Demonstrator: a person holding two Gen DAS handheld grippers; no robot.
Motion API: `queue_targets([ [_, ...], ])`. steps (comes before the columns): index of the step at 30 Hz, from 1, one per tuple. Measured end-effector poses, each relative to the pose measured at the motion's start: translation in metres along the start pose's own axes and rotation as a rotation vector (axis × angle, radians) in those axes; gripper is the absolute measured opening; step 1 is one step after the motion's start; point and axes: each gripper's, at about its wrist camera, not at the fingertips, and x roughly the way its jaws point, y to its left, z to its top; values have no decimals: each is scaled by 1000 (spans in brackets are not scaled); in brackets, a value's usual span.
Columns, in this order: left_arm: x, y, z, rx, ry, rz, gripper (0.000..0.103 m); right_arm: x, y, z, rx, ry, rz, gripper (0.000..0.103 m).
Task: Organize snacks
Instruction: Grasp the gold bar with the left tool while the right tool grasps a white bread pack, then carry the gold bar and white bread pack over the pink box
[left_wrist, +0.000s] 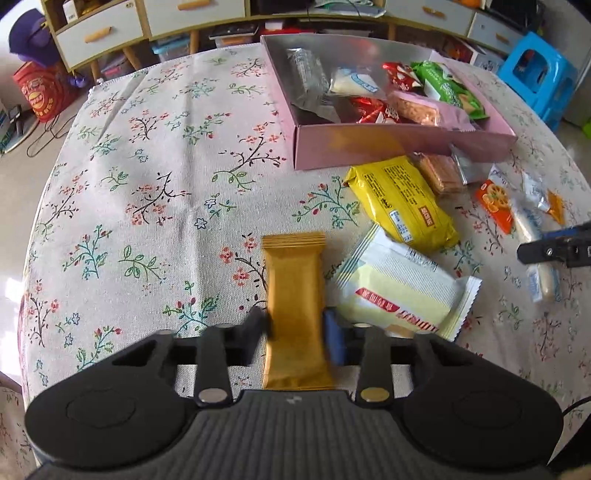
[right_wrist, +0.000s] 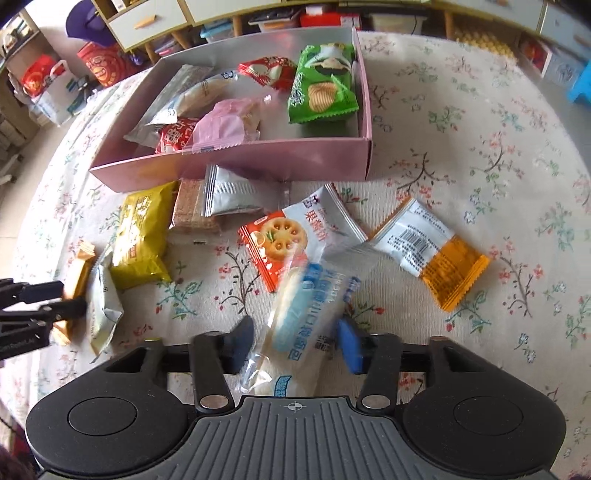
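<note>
Table (left_wrist: 147, 155) carries the pink box (left_wrist: 369, 147) toward its far edge; loose packets lie before it. Left gripper (left_wrist: 297, 328) fingers pinch the gold bar (left_wrist: 293, 291); right gripper (right_wrist: 295, 341) fingers straddle a blue-white packet (right_wrist: 295, 314), contact uncertain, so squeeze firmly before lifting boxward

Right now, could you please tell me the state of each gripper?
Left gripper: closed on the gold snack bar.
Right gripper: around the clear blue-printed snack packet; whether the pads press it cannot be told.
</note>
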Motion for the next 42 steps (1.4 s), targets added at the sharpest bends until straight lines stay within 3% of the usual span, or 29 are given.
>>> queue_targets([
  [9,-6,13,1,-99,-3,-49,26,-7,-7,5,76,0,71,33],
  [22,-26,7,21,-153,-107,-94,26,-37,-10,21,144,-74,178,33],
  [42,-26,-21,65,-216,-263,-121,26,-45,-24,67,243,-216,220,33],
])
